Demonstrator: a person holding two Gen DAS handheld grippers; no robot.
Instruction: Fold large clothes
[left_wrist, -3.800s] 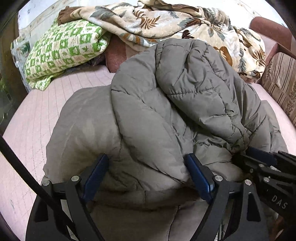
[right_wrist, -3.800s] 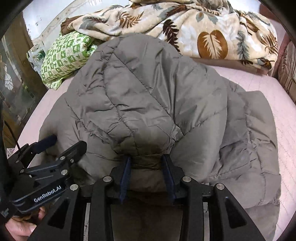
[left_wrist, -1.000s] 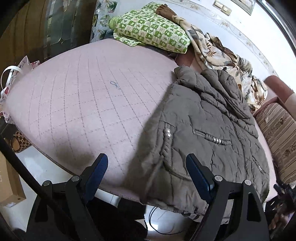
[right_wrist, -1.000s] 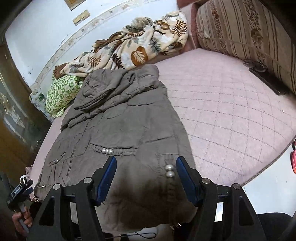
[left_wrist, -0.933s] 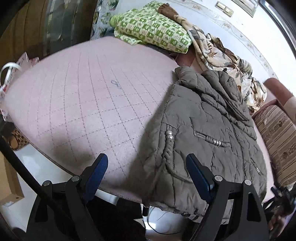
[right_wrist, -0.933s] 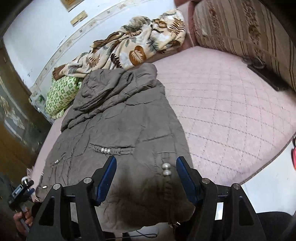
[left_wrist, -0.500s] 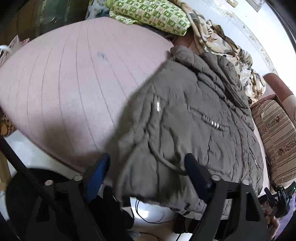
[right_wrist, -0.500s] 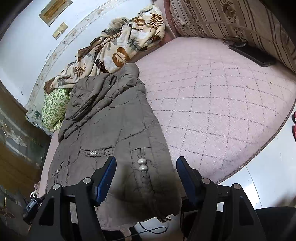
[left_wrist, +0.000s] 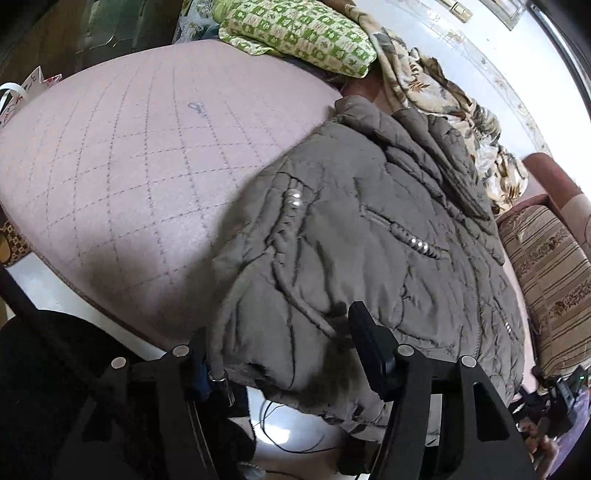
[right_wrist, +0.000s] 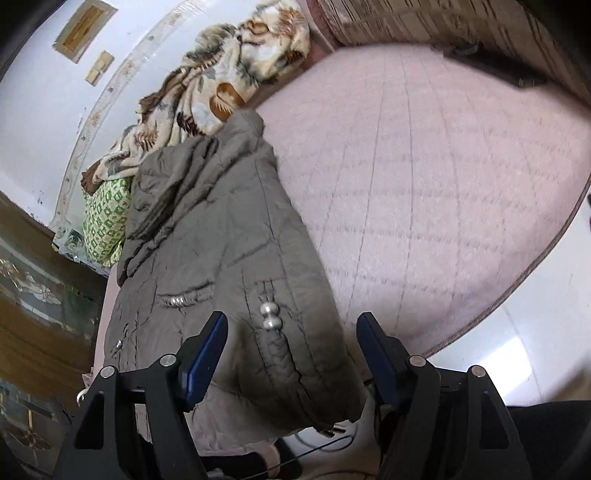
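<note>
A grey-brown quilted hooded jacket lies folded lengthwise on the pink quilted bed, hood at the far end, hem hanging over the near edge. My left gripper is open, its jaws standing on either side of the jacket's left hem corner. In the right wrist view the jacket runs away from me, with pearl buttons near the hem. My right gripper is open, its jaws on either side of the right hem corner.
A green checked pillow and a leaf-print blanket lie at the bed's far end. A striped sofa cushion borders the bed. The white floor shows below the bed edge. A dark flat object lies near the cushion.
Both grippers have moved in and down onto the jacket's hem. The hem corners now sit between the open jaws. Earlier still, the right gripper was shut on the jacket.
</note>
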